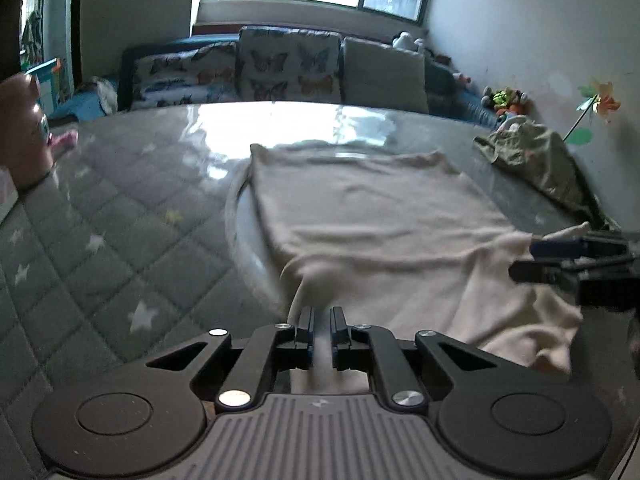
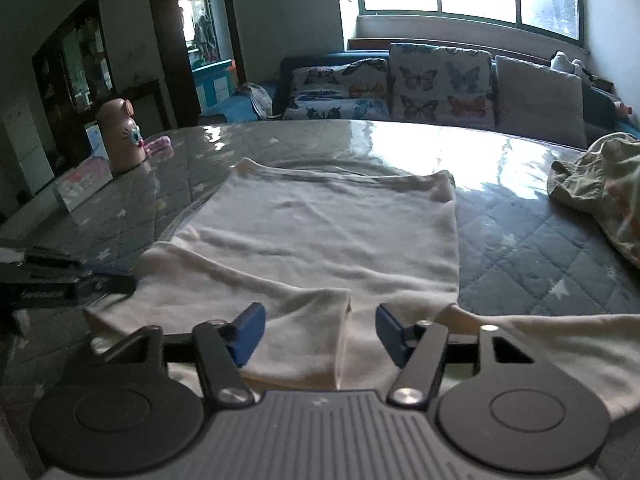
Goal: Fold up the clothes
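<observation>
Here, a cream garment (image 2: 320,232) lies spread across the middle of the frame on a star-quilted table (image 2: 540,256), partly folded at its near edge. The left gripper (image 1: 320,320), at lower centre of its view, has its jaws pinched together on a bunched strip of that cloth. The right gripper (image 2: 316,328) hovers with jaws apart over a folded sleeve, pads clear of it. An olive garment (image 2: 600,188) sits crumpled at the right edge.

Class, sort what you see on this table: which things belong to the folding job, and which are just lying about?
Job:
cream shirt
left gripper, shut on the shirt
right gripper, open over the shirt

Lying about:
green garment
pink bottle
box
</observation>
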Demonstrator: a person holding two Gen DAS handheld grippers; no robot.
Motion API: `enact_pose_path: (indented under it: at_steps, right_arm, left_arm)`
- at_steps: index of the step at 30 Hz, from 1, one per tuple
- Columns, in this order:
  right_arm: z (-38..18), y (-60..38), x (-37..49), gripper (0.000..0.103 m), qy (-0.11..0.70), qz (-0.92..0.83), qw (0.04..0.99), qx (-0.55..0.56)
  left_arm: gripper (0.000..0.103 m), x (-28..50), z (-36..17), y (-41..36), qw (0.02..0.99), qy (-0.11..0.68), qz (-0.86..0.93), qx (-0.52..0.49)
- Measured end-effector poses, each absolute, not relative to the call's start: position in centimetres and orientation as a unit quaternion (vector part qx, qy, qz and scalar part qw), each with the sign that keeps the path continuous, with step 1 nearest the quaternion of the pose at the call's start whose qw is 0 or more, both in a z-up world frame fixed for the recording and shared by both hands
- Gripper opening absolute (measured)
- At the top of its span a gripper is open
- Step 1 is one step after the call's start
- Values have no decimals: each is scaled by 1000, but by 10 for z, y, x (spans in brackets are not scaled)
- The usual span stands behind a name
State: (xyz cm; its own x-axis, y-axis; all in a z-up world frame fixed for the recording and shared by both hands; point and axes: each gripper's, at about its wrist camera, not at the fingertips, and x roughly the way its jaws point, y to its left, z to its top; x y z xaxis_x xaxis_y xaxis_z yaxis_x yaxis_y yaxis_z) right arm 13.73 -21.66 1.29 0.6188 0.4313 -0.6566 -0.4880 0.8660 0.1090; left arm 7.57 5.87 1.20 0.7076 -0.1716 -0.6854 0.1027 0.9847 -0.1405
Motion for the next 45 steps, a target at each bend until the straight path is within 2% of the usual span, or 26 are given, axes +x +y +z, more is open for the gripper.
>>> enact_pose_path:
  at_steps: [4, 6, 9, 21, 26, 29, 37, 43, 45]
  right_arm:
    - [6, -210, 146, 44, 367, 253, 894, -44]
    - [7, -209, 148, 41, 365, 252, 895, -42]
    - [15, -209, 148, 41, 356, 259, 897, -34]
    - [0, -196, 149, 41, 379, 282, 880, -43]
    - [7, -200, 134, 40, 370, 297, 879, -49]
    - [4, -203, 129, 41, 376, 294, 877, -52]
    - [14, -251, 110, 41, 361, 247, 899, -10]
    - [13, -305, 109, 41, 358, 162, 919, 22]
    - [11, -324, 112, 41, 357, 128, 925, 28]
  left_arm:
    - [10, 73, 13, 61, 922, 378, -78, -39]
    - [15, 74, 19, 61, 924, 372, -80, -43]
    - [25, 78, 31, 59, 931, 352, -82, -43]
    - [25, 110, 14, 51, 926, 367, -72, -49]
    - [33, 106, 14, 48, 927, 365, -73, -45]
    - [34, 106, 13, 45, 928, 365, -68, -41]
    - [54, 100, 17, 37, 928, 362, -72, -39]
    - [73, 97, 19, 29, 930, 357, -74, -37]
    - [83, 96, 20, 27, 932, 353, -74, -35]
